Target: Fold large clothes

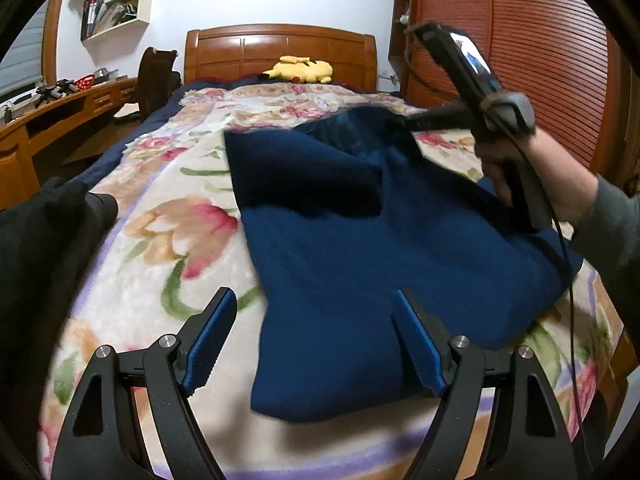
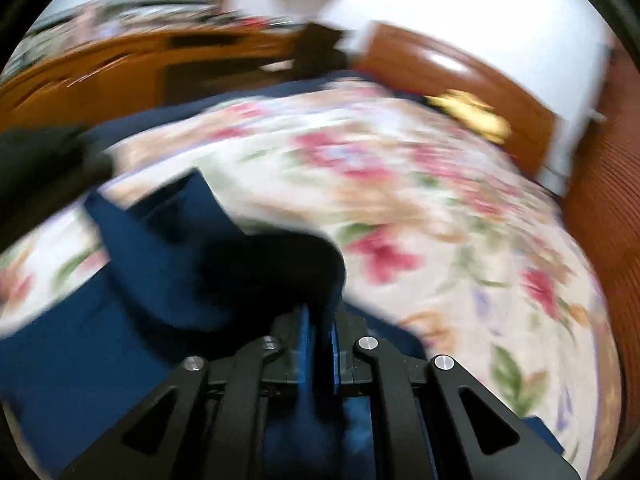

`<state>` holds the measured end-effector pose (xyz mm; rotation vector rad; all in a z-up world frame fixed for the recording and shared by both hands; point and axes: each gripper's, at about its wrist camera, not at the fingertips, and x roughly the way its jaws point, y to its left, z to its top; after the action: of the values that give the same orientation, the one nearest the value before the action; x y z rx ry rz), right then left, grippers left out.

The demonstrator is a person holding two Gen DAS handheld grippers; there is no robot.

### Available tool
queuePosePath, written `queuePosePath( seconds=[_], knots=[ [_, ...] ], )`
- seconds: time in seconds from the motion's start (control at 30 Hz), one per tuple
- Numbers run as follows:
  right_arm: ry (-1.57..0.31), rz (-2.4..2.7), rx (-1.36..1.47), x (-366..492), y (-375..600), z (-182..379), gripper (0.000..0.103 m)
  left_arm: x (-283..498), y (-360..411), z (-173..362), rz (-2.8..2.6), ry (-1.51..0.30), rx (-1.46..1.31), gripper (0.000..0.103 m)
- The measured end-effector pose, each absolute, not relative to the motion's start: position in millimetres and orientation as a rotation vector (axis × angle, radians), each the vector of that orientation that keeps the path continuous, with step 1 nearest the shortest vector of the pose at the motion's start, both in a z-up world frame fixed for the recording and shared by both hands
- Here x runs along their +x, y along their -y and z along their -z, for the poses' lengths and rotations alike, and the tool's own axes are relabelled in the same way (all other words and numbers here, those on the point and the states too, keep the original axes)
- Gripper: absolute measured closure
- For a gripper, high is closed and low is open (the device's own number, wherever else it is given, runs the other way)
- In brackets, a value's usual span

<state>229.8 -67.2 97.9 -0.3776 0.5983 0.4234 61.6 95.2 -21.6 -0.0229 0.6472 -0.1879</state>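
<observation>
A dark blue knit garment (image 1: 360, 264) lies on the floral bed blanket (image 1: 160, 200), partly folded, with a flap lifted at its far right side. My left gripper (image 1: 316, 316) is open and empty, just above the garment's near left edge. My right gripper (image 1: 394, 122), held in a hand, is shut on the garment's far edge and holds it raised. In the blurred right wrist view the right gripper (image 2: 319, 320) pinches blue cloth (image 2: 132, 280) between its blue pads (image 2: 304, 336).
A yellow plush toy (image 1: 300, 70) lies by the wooden headboard (image 1: 280, 46). A black garment (image 1: 44, 232) lies at the bed's left edge. A desk (image 1: 48, 120) and chair (image 1: 154, 80) stand left, and a wooden wardrobe (image 1: 540, 60) stands right.
</observation>
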Motion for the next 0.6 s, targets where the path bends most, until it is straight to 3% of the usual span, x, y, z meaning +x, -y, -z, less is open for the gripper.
queuePosePath(
  seconds=[0.03,0.07,0.1,0.6],
  knots=[
    [-0.605,-0.399,-0.357,234.2,70.8,-99.4,0.076,61.8,-93.2,22.5,0.19,-0.649,-0.018,0.022],
    [-0.618,-0.397,-0.339,238.1,73.0,-99.0,0.054,61.6,-91.9,22.4,0.192,-0.647,-0.017,0.022],
    [-0.638,-0.412,-0.321,238.4,75.9,-98.3,0.04,60.9,-90.9,22.0,0.195,-0.645,-0.016,0.022],
    [-0.717,-0.501,-0.355,155.9,191.4,-96.3,0.039,55.9,-51.3,13.1,0.276,-0.612,0.009,0.022]
  ],
)
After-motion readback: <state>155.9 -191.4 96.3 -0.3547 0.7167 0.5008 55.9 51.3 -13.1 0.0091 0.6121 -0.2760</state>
